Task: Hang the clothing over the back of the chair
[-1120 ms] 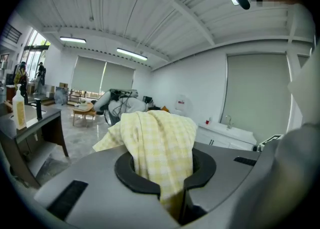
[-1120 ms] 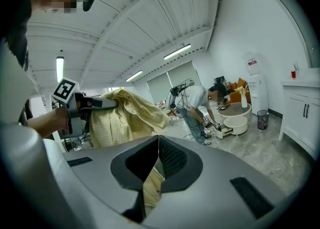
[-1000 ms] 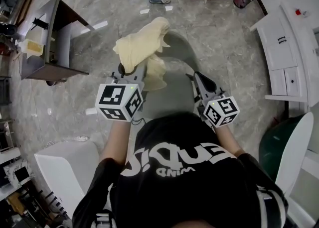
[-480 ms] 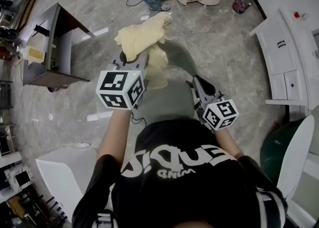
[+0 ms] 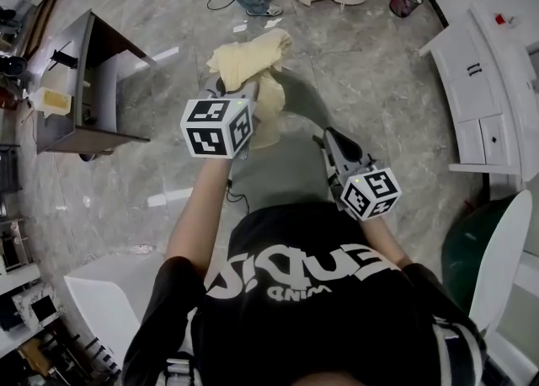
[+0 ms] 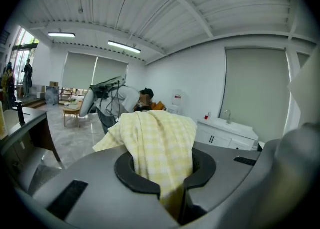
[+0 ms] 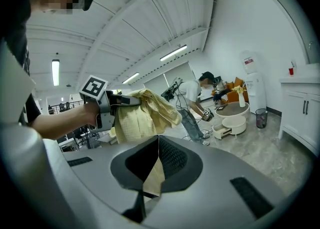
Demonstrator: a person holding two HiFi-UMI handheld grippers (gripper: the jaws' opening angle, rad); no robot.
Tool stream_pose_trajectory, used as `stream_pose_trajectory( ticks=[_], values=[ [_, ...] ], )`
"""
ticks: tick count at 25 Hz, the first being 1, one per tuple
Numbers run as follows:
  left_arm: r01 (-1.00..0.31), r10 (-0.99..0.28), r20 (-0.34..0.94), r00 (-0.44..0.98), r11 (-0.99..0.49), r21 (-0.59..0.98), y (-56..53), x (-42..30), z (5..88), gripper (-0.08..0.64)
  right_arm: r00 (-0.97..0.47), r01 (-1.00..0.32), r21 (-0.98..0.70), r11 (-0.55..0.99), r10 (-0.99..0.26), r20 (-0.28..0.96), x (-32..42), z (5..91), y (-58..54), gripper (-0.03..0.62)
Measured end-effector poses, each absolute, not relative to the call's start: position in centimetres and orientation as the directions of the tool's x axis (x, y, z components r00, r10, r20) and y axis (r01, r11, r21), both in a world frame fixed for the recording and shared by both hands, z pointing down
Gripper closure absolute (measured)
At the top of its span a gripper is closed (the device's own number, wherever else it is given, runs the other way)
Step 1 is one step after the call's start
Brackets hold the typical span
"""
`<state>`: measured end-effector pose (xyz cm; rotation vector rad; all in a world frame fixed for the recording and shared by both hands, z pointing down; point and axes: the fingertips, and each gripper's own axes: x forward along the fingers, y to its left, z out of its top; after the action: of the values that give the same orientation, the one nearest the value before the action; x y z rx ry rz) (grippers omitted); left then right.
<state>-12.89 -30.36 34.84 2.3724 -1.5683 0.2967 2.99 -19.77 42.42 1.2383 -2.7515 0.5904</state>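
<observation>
Floor: grey marble floor [image 5: 379, 72], open ahead of the person.
Chairs: a white chair back [image 5: 498, 245] stands low on the person's right, behind both tools; another white seat [image 5: 101, 296] is behind on the left. I can't tell which is meant.
Clothing: yellow checked clothing [image 5: 248, 64], bunched, held up in the air out front, its loose end drooping.
Left gripper [image 5: 229, 91]: clenched on a fold of the clothing, which spills just beyond its tips.
Right gripper [image 5: 328, 142]: jaws together, apparently pinching nothing; nearer the body, apart from the cloth, on its right.
Judgement: the left hand has to carry the load round.
</observation>
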Motion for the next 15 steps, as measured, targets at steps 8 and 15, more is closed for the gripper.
stream_pose_trajectory(
  ticks=[8, 15],
  values=[
    [-0.921, -0.820, 0.420, 0.390, -0.350, 0.172, -34.0, -12.8, 41.4, 0.489, -0.655, -0.749, -0.336, 0.571, -0.714, 0.247, 3.1, 43.5, -20.7, 0.577],
    [-0.922, -0.785, 0.486, 0.385, -0.349, 0.167, -37.4, -12.0, 46.4, 0.489, -0.632, -0.768, -0.349, 0.537, -0.721, 0.283, 4.1, 44.9, -21.8, 0.577]
  ],
)
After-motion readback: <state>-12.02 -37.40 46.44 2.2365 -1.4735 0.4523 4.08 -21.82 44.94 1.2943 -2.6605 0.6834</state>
